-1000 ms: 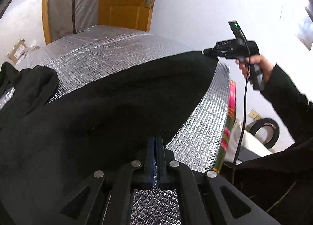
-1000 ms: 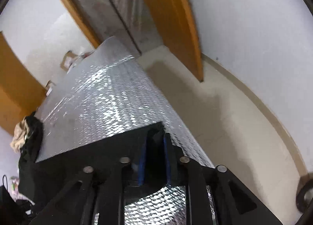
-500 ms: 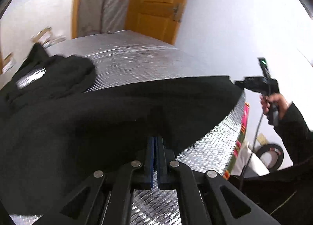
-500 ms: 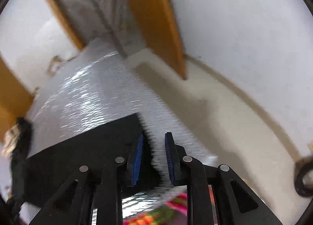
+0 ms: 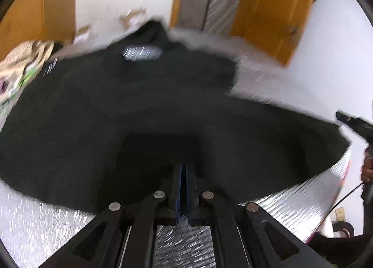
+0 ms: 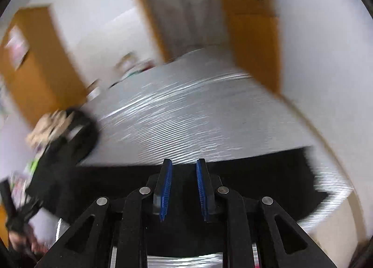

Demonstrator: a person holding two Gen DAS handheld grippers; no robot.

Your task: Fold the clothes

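Observation:
A black garment (image 5: 151, 116) lies spread over the silver quilted table (image 5: 303, 207), blurred by motion. My left gripper (image 5: 185, 170) is shut, its blue pads pressed together over the garment's near hem. In the same view my right gripper (image 5: 356, 126) shows at the far right, held by a hand, next to the garment's right corner. In the right wrist view the right gripper (image 6: 184, 163) is open, with its blue pads (image 6: 166, 188) well apart and nothing between them. The black garment (image 6: 256, 174) lies flat under and ahead of it on the table (image 6: 198, 116).
A heap of beige and dark clothes (image 5: 25, 58) (image 6: 53, 128) sits at the table's far left. Orange doors (image 5: 268, 11) (image 6: 251, 30) and white walls stand behind. The table's right edge drops to the floor (image 6: 338, 216). A person's hand (image 5: 367, 167) holds the right gripper.
My right gripper has opened and let go of the garment's corner, which now rests on the table. Both cameras swung left. The left gripper stayed shut on the hem.

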